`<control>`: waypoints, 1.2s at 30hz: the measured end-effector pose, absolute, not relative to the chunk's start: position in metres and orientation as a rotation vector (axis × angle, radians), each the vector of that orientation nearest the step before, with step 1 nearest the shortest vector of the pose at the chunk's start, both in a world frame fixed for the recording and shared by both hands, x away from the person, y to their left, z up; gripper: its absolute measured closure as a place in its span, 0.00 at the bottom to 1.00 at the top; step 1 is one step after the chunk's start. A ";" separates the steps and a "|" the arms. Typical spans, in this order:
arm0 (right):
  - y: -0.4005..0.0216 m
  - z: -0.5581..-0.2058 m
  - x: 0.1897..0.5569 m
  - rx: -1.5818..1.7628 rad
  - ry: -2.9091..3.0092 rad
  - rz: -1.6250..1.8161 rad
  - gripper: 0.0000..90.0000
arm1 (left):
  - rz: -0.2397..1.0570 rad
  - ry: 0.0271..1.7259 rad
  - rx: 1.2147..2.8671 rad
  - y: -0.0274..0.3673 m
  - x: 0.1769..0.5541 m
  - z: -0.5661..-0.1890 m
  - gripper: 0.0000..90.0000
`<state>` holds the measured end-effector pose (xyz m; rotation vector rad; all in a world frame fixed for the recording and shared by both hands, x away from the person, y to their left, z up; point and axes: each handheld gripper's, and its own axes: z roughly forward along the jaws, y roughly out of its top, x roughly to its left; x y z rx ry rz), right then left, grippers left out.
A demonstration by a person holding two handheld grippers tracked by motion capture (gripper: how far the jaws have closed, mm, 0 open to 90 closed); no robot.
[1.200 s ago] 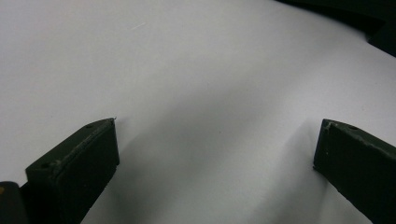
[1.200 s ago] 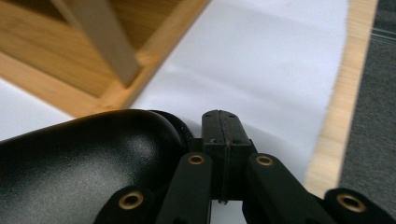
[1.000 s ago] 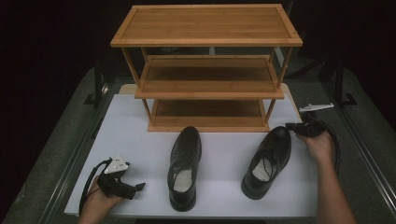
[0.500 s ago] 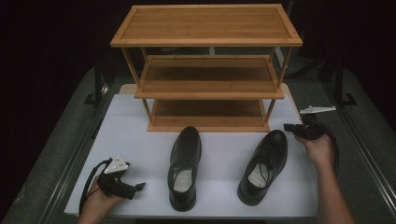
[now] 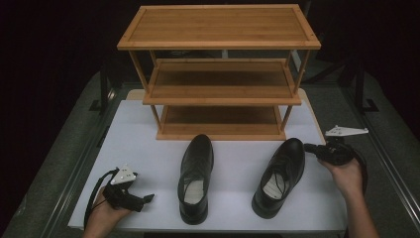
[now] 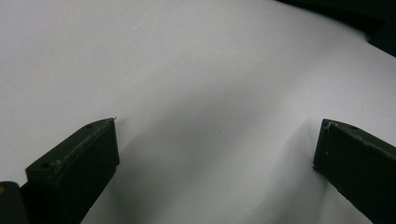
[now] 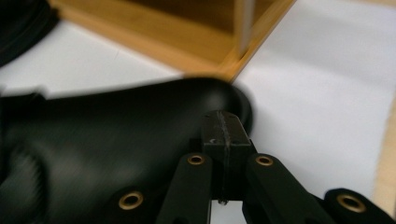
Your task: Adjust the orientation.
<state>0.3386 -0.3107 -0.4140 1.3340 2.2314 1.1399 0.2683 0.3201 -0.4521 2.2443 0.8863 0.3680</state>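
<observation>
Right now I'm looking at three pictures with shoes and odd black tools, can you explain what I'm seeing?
A person sits at a table with a hand-held claw in each hand. The high view looks down from above: a three-tier wooden rack stands on a white mat, with two black dress shoes in front, the left shoe and the right shoe. The other two pictures come from cameras riding on the claws. The left claw is open over bare mat, holding nothing. The right claw is shut, its tip against the right shoe's toe, gripping nothing.
</observation>
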 end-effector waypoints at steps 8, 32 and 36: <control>-0.304 -0.425 0.307 1.305 2.285 1.132 1.00 | 0.368 0.885 2.248 0.320 0.268 -0.452 0.00; -0.275 -0.435 0.303 1.240 2.382 1.177 1.00 | 0.368 0.886 2.248 0.320 0.268 -0.452 0.00; -0.263 -0.434 0.311 1.203 2.412 1.168 1.00 | 0.367 0.886 2.248 0.320 0.268 -0.452 0.00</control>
